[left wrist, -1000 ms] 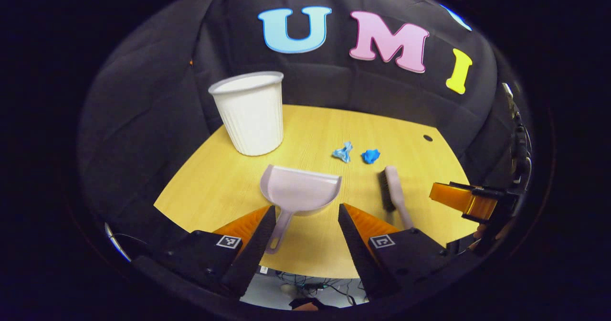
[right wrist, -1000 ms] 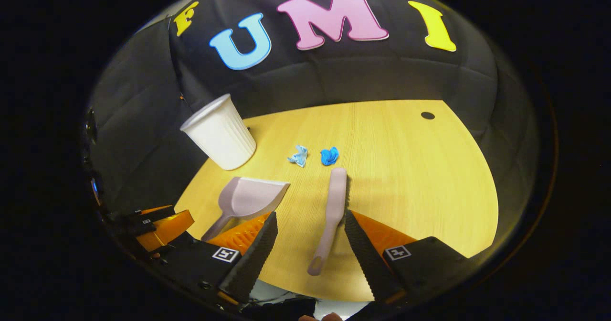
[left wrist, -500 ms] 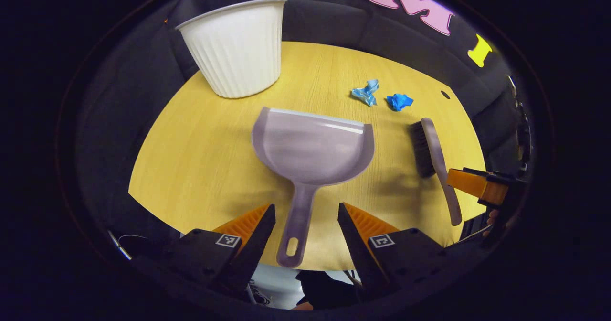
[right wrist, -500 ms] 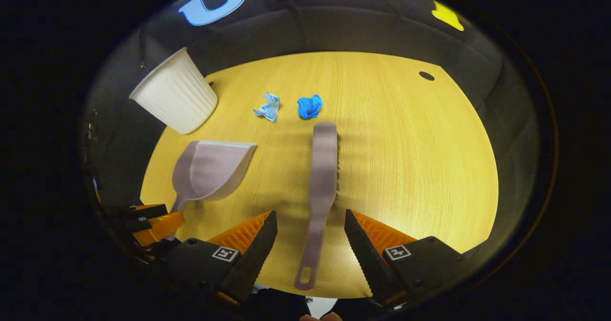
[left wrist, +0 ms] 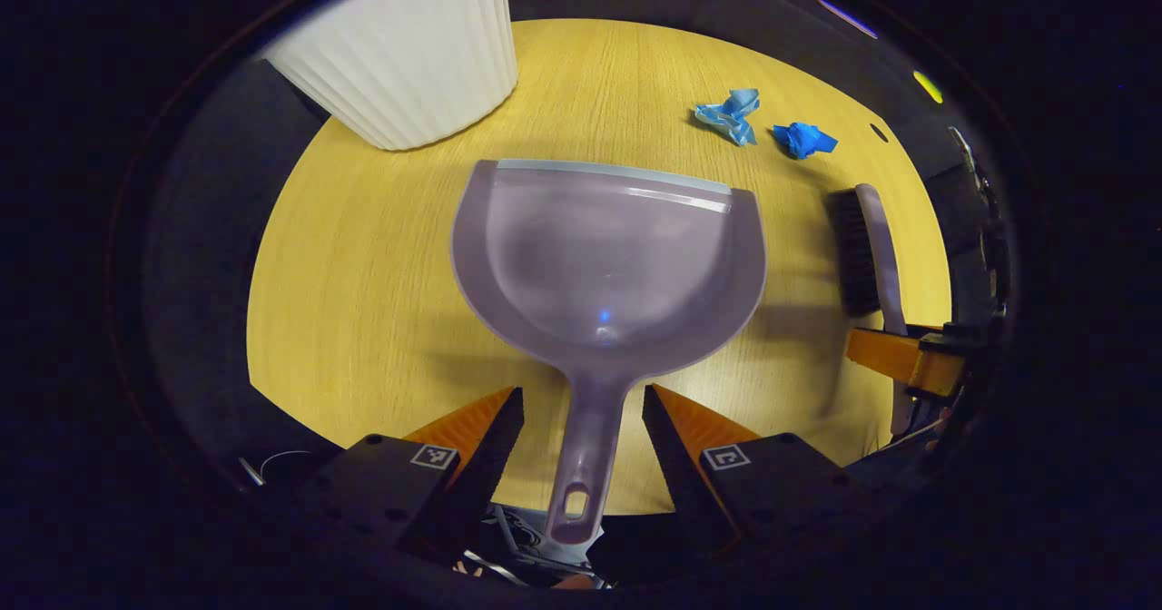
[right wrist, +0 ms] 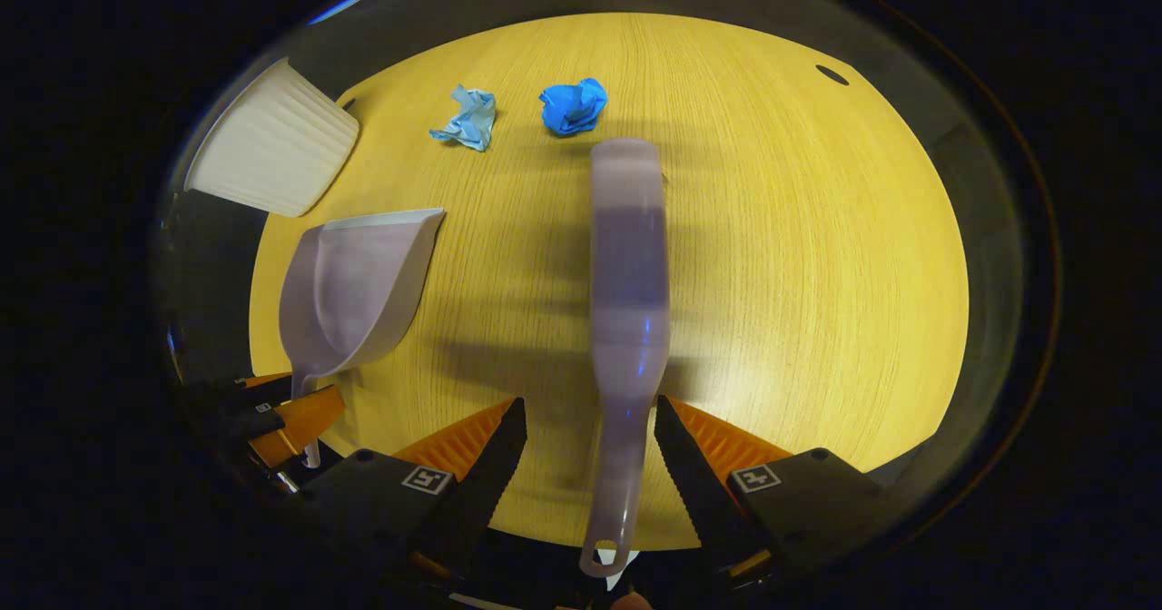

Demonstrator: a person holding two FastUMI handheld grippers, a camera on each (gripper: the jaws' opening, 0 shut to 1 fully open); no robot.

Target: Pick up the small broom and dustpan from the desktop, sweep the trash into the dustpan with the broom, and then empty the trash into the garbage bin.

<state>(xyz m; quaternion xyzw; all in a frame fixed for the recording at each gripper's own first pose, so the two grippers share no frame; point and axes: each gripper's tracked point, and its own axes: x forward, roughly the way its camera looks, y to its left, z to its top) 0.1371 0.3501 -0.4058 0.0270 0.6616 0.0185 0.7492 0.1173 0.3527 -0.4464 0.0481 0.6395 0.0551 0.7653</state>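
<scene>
The pale lilac dustpan (left wrist: pixel 604 256) lies flat on the wooden desktop (left wrist: pixel 363 256), mouth pointing away. Its handle runs back between the fingers of my left gripper (left wrist: pixel 583 410), which is open with a gap on each side. The matching small broom (right wrist: pixel 626 256) lies lengthwise, bristles to its right side, and its handle passes between the fingers of my open right gripper (right wrist: pixel 587 424). Two crumpled scraps, one light blue (right wrist: pixel 467 120) and one dark blue (right wrist: pixel 572 106), lie just beyond the broom's head. The left gripper view has the broom (left wrist: pixel 867 247) at the right, with the right gripper (left wrist: pixel 908 360) at its handle.
A white ribbed garbage bin (left wrist: pixel 399 47) stands at the desk's far left corner, also in the right gripper view (right wrist: pixel 268 152). A small dark hole (right wrist: pixel 832 74) marks the desk's far right. The desk's near edge runs just under both grippers.
Both grippers have moved forward and down. The dustpan handle and the broom handle now reach deeper between the open fingers. Nothing on the desk has shifted.
</scene>
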